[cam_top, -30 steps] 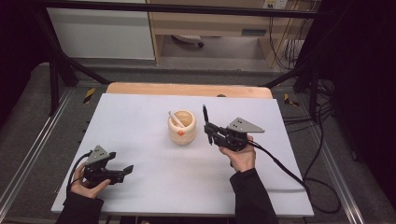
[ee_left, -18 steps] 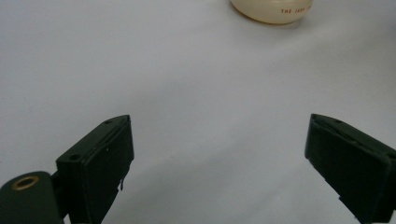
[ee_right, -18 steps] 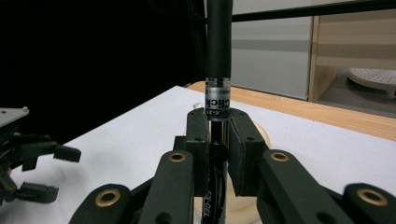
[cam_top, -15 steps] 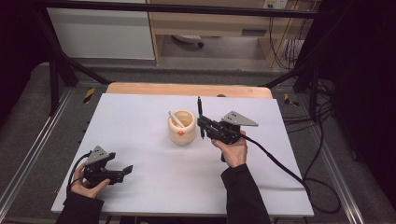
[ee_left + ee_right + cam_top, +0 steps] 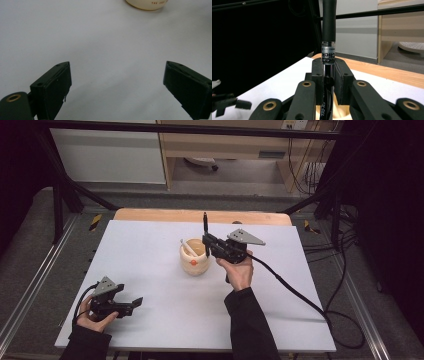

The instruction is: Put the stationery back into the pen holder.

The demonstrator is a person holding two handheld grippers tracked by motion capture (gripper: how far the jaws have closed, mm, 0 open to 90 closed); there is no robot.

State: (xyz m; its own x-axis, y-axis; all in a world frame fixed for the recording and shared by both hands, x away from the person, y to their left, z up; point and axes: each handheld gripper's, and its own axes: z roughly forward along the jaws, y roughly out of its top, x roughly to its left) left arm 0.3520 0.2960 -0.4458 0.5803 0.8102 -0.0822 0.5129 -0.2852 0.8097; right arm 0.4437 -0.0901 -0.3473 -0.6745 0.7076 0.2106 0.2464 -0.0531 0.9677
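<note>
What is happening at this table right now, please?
A person holds a gripper in each hand. The right gripper is shut on a black pen, held upright beside and above the cream cup, which has a white pen leaning in it. The left gripper rests open near the front of the white table, holding nothing.

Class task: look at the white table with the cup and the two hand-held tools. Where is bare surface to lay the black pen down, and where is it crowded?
Free: the wide stretch of white table left of the cup, and the near strip between the left tool and the right forearm. Also the right side, up to the cable. Crowded: around the cup, where the right tool holds the pen upright.
</note>
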